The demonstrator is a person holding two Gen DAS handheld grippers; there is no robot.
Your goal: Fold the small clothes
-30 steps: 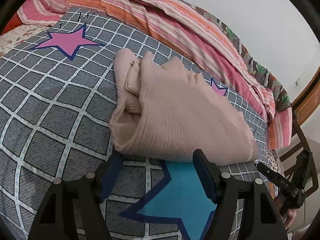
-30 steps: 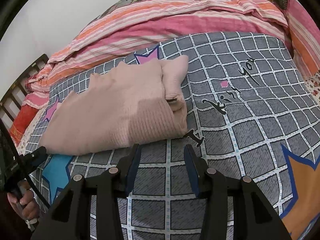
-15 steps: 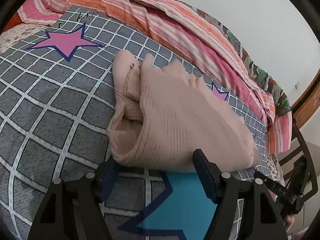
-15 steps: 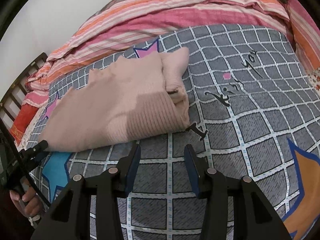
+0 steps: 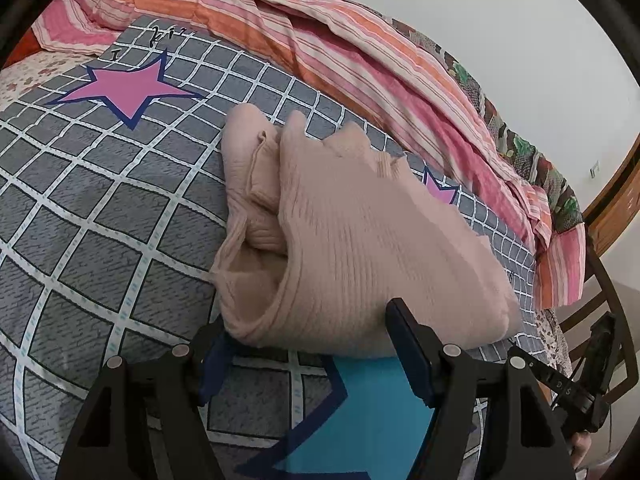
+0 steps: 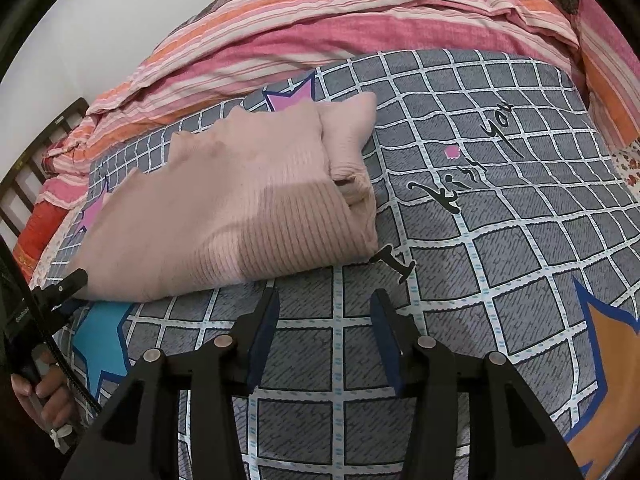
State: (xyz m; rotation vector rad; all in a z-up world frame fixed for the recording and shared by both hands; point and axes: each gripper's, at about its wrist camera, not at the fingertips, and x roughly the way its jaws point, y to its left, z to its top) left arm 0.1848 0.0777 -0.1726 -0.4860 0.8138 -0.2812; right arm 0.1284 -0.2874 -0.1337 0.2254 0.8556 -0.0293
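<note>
A folded pink ribbed sweater (image 5: 352, 248) lies on the bed, on a grey checked cover (image 5: 92, 216) printed with stars, toward the side where a rumpled pink-and-orange striped blanket (image 5: 360, 64) is heaped along the far edge by the wall. A sleeve is tucked in at one end of the sweater, and its near fold faces both cameras.

The left hand-held gripper (image 5: 308, 340) stands wide, with the near edge of the sweater lying between its blue pads; the left pad sits partly under the fabric, and the pads are not pressing on it. Below it a blue star (image 5: 360, 412) shows on the cover.

The right hand-held gripper (image 6: 324, 312) is moderately open and holds nothing; its jaws have just been opening a little. It hangs over bare cover just beside the near edge of the sweater, its left fingertip close to the fabric. In the right wrist view, a hand (image 6: 44, 396) grips the handle of the other tool at the lower left.
</note>
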